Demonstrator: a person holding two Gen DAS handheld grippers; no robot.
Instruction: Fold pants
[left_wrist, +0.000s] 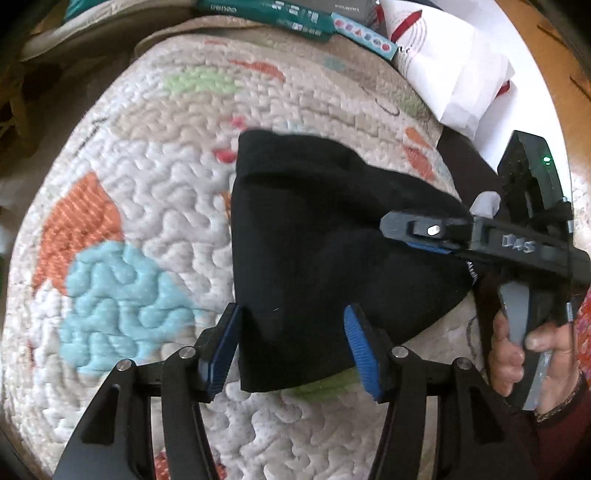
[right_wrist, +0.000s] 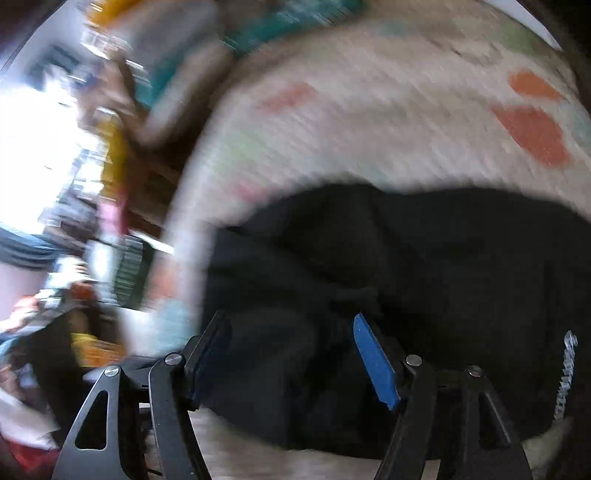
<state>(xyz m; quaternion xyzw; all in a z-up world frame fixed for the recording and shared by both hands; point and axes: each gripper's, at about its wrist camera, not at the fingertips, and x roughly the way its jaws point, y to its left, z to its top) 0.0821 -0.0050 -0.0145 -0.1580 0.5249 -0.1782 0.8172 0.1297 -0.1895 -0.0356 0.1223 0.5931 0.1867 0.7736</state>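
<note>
One folded pair of black pants (left_wrist: 314, 258) (two grippers over it) on one quilt (left_wrist: 147, 184).

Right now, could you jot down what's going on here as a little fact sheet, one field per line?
Surface: quilted cover with orange, blue and green patches
Garment: black pants, folded into a compact bundle on the cover
Left gripper: open, astride the bundle's near edge
Right gripper: open over the pants; its view is blurred
Behind: teal boxes and white papers
</note>
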